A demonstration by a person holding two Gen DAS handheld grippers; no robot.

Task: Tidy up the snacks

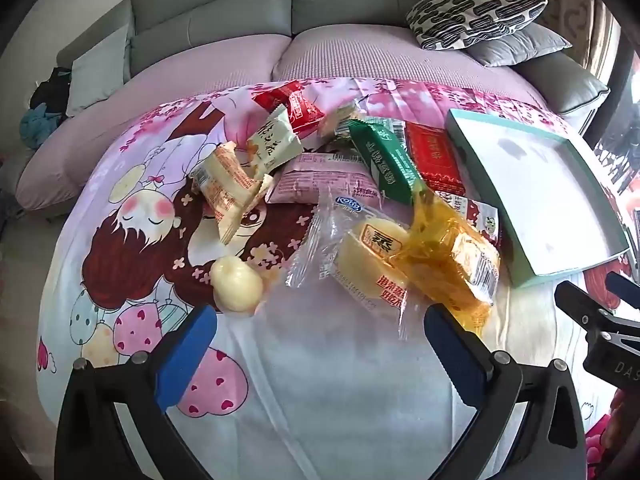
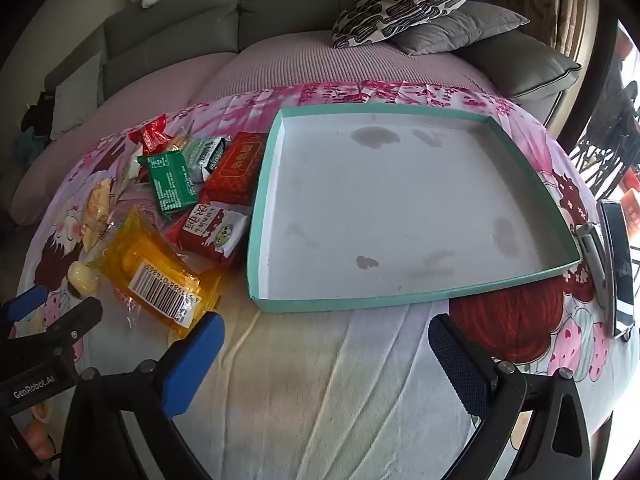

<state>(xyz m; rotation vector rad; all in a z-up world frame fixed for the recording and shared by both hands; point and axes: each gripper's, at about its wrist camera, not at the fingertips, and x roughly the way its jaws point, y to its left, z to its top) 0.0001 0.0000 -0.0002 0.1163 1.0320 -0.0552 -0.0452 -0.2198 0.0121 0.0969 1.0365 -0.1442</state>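
Behind the cloth-covered table (image 2: 320,360) a grey sofa (image 1: 240,12) is seen; snacks (image 1: 360,200) are heaped beside the tray (image 2: 264,208); both the left gripper (image 1: 320,336) and the right gripper (image 2: 324,344) are spread wide, nothing held.

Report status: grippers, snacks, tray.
Left gripper and right gripper open, empty. Snacks piled beside tray, none inside. Nothing blocking.

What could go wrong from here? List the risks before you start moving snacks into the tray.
1. The snacks overlap: the orange packet lies on the clear-wrapped cake, so lifting one may drag the other.
2. The small round pale snack sits loose near the left tongs and could roll if nudged.
3. The phone lies just beside the teal tray; the open right tongs might knock it when placing items.
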